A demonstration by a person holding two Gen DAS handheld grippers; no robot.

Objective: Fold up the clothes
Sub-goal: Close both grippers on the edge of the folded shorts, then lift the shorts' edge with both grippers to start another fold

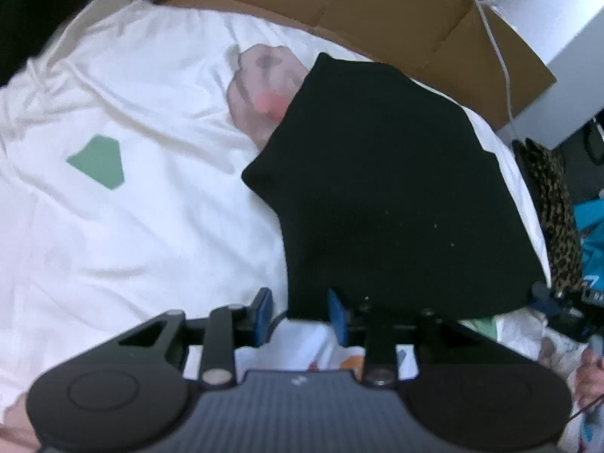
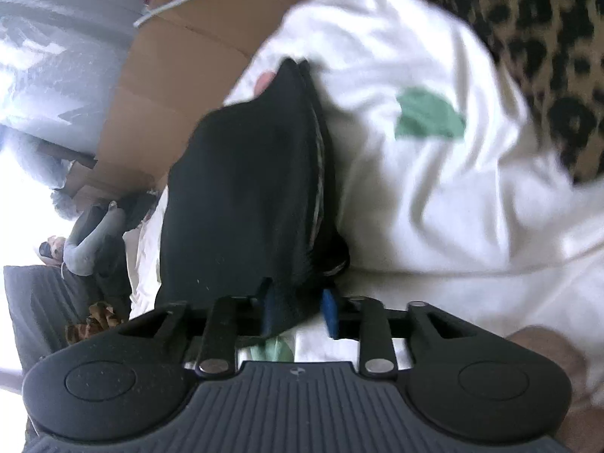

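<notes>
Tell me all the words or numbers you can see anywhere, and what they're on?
None can be read.
Left gripper body: small pale mark, too tiny to read.
Right gripper body: small round mark, not lettering.
White bedsheet: green patch, only a shape.
Black garment: plain.

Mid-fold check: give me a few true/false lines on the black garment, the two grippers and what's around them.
1. The black garment lies on a white sheet. True.
2. The right gripper has black cloth between its fingers. True.
3. The left gripper is shut tight on the sheet. False: its fingers stand apart at the garment's near edge, gripping no sheet.
4. The sheet has a green patch. True.
5. Cardboard covers the garment. False: it lies beyond the sheet, past the garment.
6. The leopard-print fabric is folded inside the garment. False: it lies apart, at the sheet's edge.
</notes>
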